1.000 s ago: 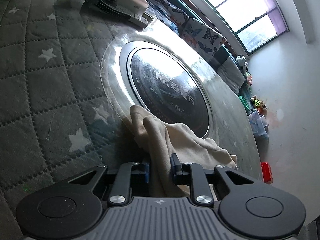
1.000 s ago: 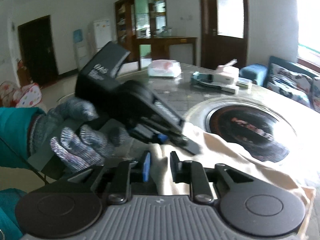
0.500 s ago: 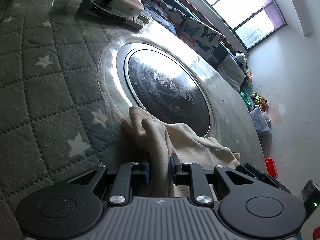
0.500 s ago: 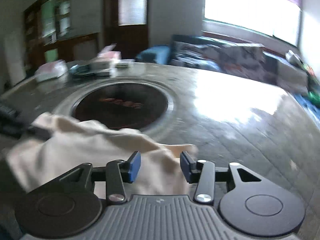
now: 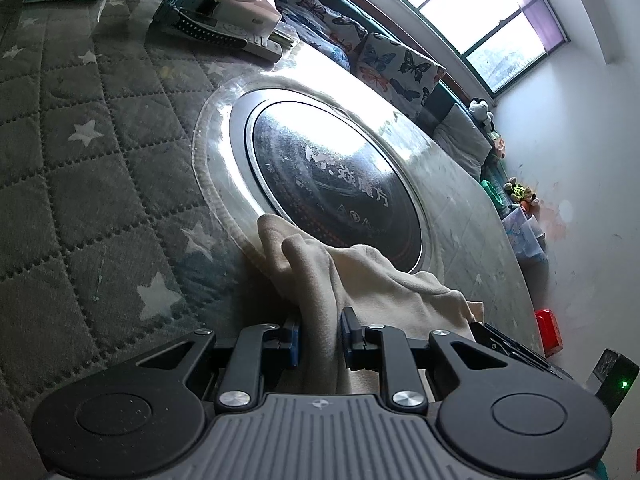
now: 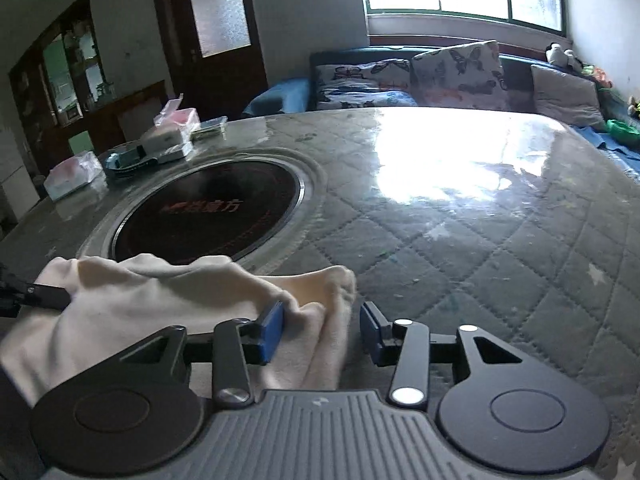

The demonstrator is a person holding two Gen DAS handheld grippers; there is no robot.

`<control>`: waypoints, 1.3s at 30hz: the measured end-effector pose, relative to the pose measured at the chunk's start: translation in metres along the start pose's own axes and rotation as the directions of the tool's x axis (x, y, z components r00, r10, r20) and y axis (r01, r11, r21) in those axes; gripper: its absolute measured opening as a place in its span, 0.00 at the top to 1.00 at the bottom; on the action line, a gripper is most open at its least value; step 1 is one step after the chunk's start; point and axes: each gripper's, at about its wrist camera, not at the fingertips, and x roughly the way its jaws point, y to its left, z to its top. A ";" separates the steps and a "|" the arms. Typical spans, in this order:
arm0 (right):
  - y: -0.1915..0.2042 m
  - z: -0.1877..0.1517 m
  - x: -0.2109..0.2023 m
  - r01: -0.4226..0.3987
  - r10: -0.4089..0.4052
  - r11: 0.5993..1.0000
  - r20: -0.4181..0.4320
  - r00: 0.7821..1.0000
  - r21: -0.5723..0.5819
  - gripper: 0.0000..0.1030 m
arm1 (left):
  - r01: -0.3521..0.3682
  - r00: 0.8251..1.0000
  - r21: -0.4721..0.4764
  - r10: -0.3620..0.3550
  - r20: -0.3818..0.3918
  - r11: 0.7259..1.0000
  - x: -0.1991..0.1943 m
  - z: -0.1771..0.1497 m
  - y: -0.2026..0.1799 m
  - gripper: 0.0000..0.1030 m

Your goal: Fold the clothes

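2 grippers bear on 1 cream garment [image 5: 372,280], and the relation that governs the coming move is the line between them. Left gripper [image 5: 320,338]: fingers drawn narrow, clamped on a raised ridge of cloth that passes straight up between the blue pads [image 5: 294,340]; the gripped point sits at the near edge of the garment. Right gripper [image 6: 322,332]: fingers spread wide, with a bunched corner of the same garment [image 6: 168,300] lying in the gap, against the left pad [image 6: 272,330] and apart from the right pad; it grips nothing. From the left gripper the cloth runs forward and to the right, its far edge draped over the rim of the round inset hob [image 5: 332,184] in the quilted counter [image 5: 80,184]. From the right gripper the cloth runs to the left, where the black tip of the left gripper shows at the far end, so the long axis of the bundle lies roughly between the 2 grippers. The garment rests crumpled, near the front of the counter, partly on the hob rim. Judgement: the right gripper is nearer the free corner and would need to close on it before any lift or stretch along that axis; whether this bundle is being spread for a fold or gathered after 1 cannot be settled from this arrangement. A tissue box [image 5: 248,4] and other clutter stand well apart at the far side.
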 end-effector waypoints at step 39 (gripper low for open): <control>-0.121 0.065 -0.065 0.375 -0.389 0.921 0.202 0.899 0.106 0.90 | 0.060 0.998 0.377 -0.049 -0.039 0.924 0.138 0.048 -0.220 0.82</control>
